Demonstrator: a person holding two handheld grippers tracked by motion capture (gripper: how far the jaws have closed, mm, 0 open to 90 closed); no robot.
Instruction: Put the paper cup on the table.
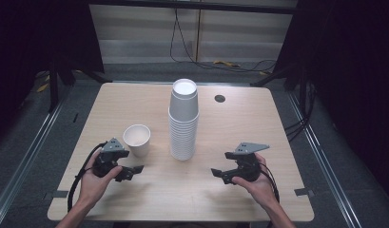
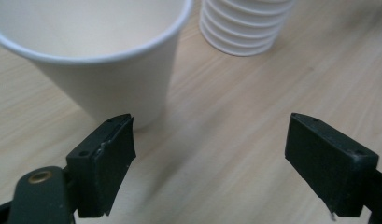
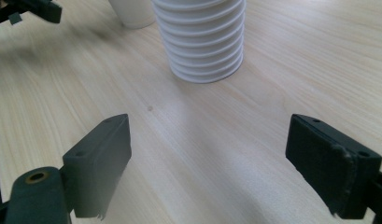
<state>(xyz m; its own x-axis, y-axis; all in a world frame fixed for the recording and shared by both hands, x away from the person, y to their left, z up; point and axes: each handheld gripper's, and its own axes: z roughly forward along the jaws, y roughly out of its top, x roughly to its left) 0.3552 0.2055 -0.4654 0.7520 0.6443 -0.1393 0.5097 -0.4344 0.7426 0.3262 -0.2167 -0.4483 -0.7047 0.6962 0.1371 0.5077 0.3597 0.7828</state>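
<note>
While the lone cup (image 1: 137, 138) stands upright on the desk (image 1: 135, 199) left of the stack (image 1: 183, 121), the left gripper (image 1: 133, 171), jaws apart and empty just near of it, should straddle its wall squarely, then squeeze gently.

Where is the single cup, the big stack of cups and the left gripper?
single cup (image 1: 137, 138): high view, on its side wall.
stack of cups (image 1: 183, 123): high view, on the stack's middle.
left gripper (image 1: 134, 172): high view, between its open jaws.

The worktop (image 1: 135, 102) is pale, matt wood-grain laminate; the single cup (image 1: 137, 139) and the cup stack (image 1: 183, 121) at its 3 o'clock look like smooth, matt white paper.
</note>
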